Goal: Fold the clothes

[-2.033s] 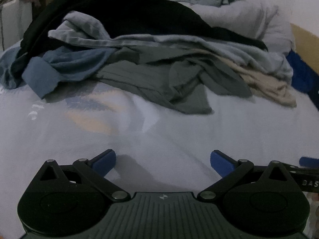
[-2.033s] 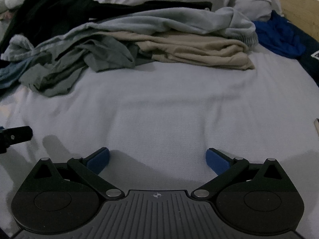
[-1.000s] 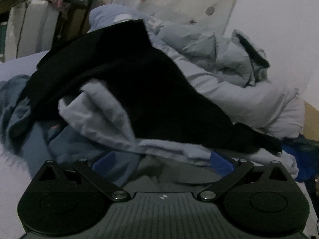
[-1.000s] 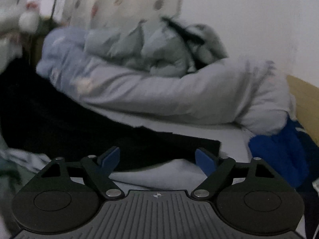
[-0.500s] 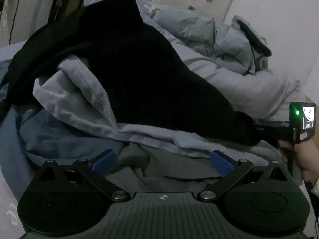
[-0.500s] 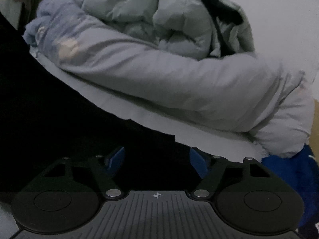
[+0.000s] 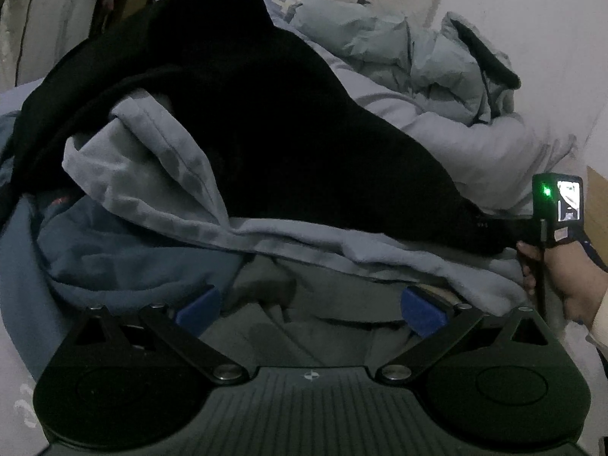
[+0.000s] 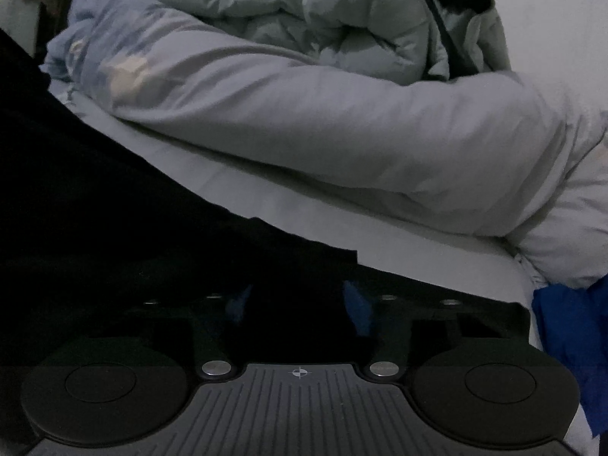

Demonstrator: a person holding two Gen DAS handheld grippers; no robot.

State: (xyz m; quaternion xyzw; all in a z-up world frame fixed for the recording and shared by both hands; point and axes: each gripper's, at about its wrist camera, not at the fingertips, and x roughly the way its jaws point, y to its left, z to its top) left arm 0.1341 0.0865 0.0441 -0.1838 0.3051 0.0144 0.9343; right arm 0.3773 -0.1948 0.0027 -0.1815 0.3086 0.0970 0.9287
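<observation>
1. A pile of clothes lay on the bed [image 8: 437, 262], and the black garment [image 7: 288, 144] was on top of this pile.
2. Under the black garment there was a light blue-grey garment [image 7: 159, 174], and lower, in front of it, a grey-green garment [image 7: 326, 304]. To the left of the black garment lay a darker blue garment [image 7: 114, 258].
3. The left gripper [image 7: 309, 306] stood with its jaws wide apart, low before the black garment, above the grey-green garment. Its blue fingertips [image 7: 199, 304] did not press on any cloth, as far as I could see.
4. The right gripper [image 8: 300, 300] was at the right end of the black garment, at its lower edge. Its jaws were closing, and black cloth was between them. This place was very dark, so I could not tell if the pads pressed on the cloth already.
5. In the left wrist view, a hand [image 7: 566, 269] held the handle of the right gripper at the right end of the black garment. A small screen [image 7: 566, 203] with a green light stood above this hand.
6. Behind the black garment a pale duvet [image 8: 342, 121] lay rolled, with a grey-green padded jacket [image 8: 311, 11] upon it.
7. To the right of the black garment, near the end of the duvet, was a bright blue cloth [image 8: 570, 326].
</observation>
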